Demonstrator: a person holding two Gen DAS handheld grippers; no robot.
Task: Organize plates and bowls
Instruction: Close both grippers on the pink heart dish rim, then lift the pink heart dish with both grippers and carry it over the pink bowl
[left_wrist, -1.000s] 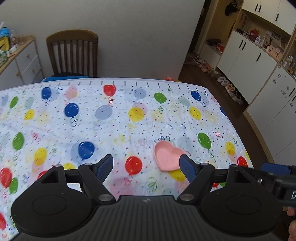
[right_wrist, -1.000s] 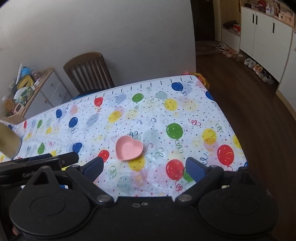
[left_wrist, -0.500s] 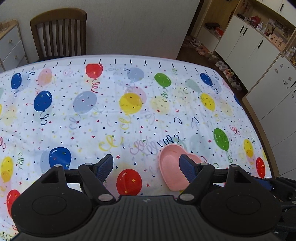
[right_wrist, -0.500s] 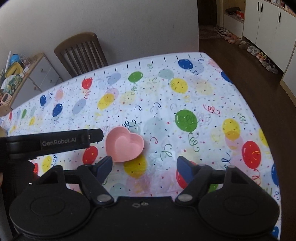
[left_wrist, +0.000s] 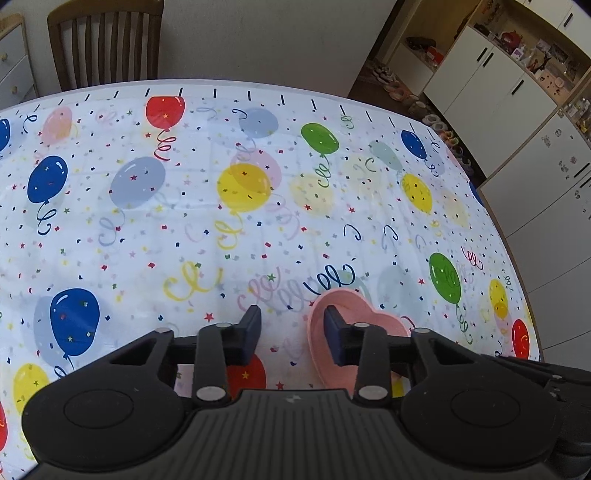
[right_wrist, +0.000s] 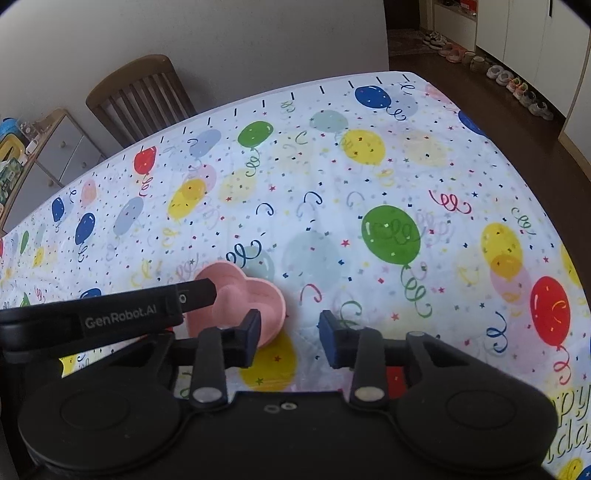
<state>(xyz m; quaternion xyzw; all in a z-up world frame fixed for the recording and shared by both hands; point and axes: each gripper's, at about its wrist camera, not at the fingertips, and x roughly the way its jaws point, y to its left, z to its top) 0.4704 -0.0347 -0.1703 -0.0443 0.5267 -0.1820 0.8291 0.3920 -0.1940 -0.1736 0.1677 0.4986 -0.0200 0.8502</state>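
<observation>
A pink heart-shaped bowl (left_wrist: 325, 306) lies on the balloon-print tablecloth (left_wrist: 258, 221). My left gripper (left_wrist: 291, 328) is open low over the table, with its right finger inside the bowl and its left finger outside the bowl's left rim. In the right wrist view the bowl (right_wrist: 258, 295) lies at lower left, partly hidden by the left gripper's finger. My right gripper (right_wrist: 290, 334) is open and empty, just right of the bowl, its left finger in front of the bowl's near rim.
A wooden chair (left_wrist: 107, 40) stands at the table's far side, with a drawer unit (right_wrist: 55, 155) to its left. White cabinets (left_wrist: 517, 122) and shoes (right_wrist: 517, 85) on the floor lie beyond the table's right edge.
Both grippers moved forward and down toward the bowl. Both sets of jaws narrowed. The left gripper's right finger now sits inside the bowl.
</observation>
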